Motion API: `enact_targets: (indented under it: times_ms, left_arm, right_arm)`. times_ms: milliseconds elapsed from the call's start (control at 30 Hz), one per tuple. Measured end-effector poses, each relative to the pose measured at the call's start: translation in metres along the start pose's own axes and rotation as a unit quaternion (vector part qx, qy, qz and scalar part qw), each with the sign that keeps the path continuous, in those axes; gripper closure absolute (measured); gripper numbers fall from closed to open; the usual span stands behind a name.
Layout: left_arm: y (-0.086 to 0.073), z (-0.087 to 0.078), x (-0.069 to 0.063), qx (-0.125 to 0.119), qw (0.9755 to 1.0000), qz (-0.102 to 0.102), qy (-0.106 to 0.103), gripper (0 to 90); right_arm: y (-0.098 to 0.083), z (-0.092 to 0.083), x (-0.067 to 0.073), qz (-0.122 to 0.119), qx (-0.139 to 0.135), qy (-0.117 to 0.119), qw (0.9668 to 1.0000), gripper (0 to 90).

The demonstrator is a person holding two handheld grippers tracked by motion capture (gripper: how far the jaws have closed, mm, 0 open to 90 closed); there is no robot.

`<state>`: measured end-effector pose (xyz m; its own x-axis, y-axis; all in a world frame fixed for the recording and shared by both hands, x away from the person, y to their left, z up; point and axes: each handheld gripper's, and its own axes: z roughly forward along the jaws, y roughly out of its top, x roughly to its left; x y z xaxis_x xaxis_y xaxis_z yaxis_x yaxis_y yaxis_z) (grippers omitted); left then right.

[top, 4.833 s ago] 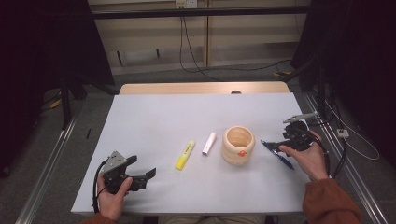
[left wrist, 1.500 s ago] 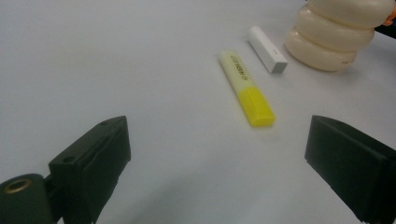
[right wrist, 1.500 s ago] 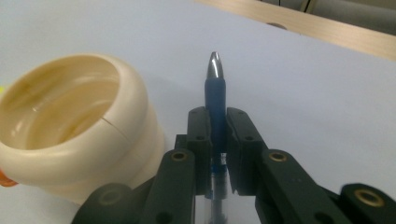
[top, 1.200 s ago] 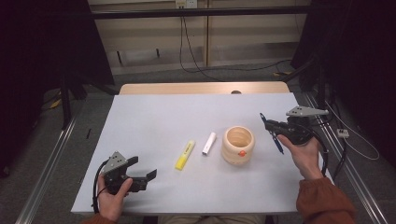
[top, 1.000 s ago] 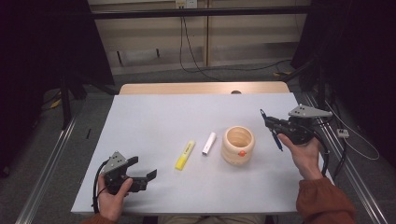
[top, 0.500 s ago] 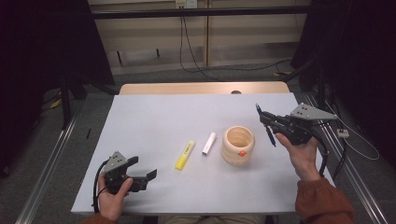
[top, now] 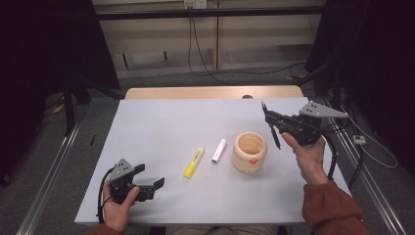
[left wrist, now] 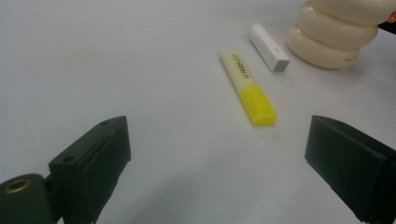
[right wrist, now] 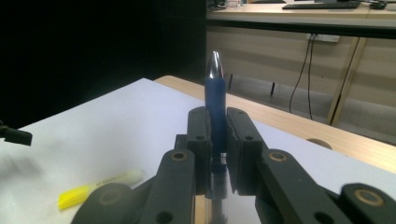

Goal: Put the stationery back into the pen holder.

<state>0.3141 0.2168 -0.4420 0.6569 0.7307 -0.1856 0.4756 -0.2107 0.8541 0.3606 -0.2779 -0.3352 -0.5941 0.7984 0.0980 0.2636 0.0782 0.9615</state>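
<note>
Pen [right wrist: 216, 105]: in the right gripper view its lower part is hidden between the jaws and behind the gripper body; what kind of tip it has is unclear
Cream holder [left wrist: 338, 35]: top and right side cut off by the edge of the left gripper view
Orange spot [top: 253, 160]: on the holder's side, too small to identify
Yellow highlighter [right wrist: 95, 188]: blurred in the right gripper view, one end hidden behind the gripper
Highlighter print: too small to read
Left gripper [left wrist: 219, 172]: jaws cut off at the bottom edge
</note>
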Motion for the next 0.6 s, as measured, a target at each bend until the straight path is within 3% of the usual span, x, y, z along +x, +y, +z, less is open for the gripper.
enact_targets:
  times_ms: [167,600]
  left_arm:
    - [0.0,0.0,0.0,-0.001,1.0,0.0,-0.002,6.7]
    - [0.0,-0.001,0.0,-0.003,1.0,-0.004,0.007,6.6]
  right_arm:
    - [0.006,0.008,0.009,0.002,-0.027,0.016,0.9995,81.2]
    - [0.005,0.037,0.02,-0.005,-0.012,0.035,0.9993,81.1]
